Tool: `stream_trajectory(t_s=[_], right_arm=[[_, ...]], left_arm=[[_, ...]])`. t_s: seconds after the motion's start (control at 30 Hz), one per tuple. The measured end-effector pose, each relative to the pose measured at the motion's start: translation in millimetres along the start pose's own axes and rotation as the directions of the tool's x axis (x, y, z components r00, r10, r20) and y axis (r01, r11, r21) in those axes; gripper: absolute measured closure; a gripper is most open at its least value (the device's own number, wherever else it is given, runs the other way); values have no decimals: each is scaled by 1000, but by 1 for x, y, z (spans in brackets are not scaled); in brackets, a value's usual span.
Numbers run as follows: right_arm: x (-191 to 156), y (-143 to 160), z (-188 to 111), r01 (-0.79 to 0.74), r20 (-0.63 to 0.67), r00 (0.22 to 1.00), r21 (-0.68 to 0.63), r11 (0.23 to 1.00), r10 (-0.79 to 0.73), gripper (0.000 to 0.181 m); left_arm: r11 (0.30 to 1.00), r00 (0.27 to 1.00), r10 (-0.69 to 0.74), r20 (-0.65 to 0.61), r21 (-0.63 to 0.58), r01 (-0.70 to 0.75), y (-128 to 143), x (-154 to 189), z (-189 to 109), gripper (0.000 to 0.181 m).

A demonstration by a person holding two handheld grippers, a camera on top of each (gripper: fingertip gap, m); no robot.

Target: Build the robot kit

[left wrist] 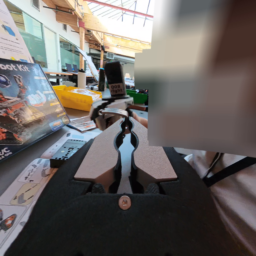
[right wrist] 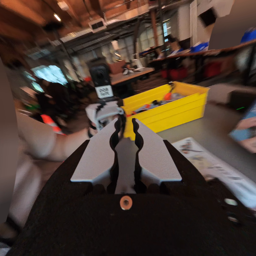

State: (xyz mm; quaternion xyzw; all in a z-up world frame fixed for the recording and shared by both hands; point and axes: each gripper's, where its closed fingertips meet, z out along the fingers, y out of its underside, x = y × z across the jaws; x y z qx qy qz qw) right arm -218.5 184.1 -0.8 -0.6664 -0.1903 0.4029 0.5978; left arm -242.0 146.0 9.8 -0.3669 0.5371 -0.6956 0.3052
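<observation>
both grippers hang in the air facing each other over the grey table (left wrist: 83, 115), holding nothing: the left gripper (left wrist: 126, 119) has its jaws nearly shut with a thin slit at the tips, the right gripper (right wrist: 125, 119) a narrow gap. the tips look near enough that they could knock together, or clip the yellow bin (right wrist: 166, 110) just beyond.

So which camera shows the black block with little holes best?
The left wrist view: the black block with holes lies sharp on the printed sheets, left of the left claw. The right wrist view does not show it; it is blurred.
</observation>
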Motion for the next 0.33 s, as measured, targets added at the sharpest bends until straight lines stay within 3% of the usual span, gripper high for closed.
stream_trajectory(t_s=[0.03, 0.2, 0.33], right_arm=[[-4, -1, 1, -125, 48, 991, 6, 992, 125, 166], [-4, 5, 2, -470, 171, 868, -19, 883, 466, 161], [-3, 3, -2, -628, 271, 744, -31, 778, 611, 162]], left_arm=[[999, 999, 35, 19, -17, -35, 5, -2, 2, 181], [994, 994, 105, 41, -1, -105, 7, -4, 3, 181], [994, 994, 102, 44, 26, -104, 3, -7, -2, 181]])
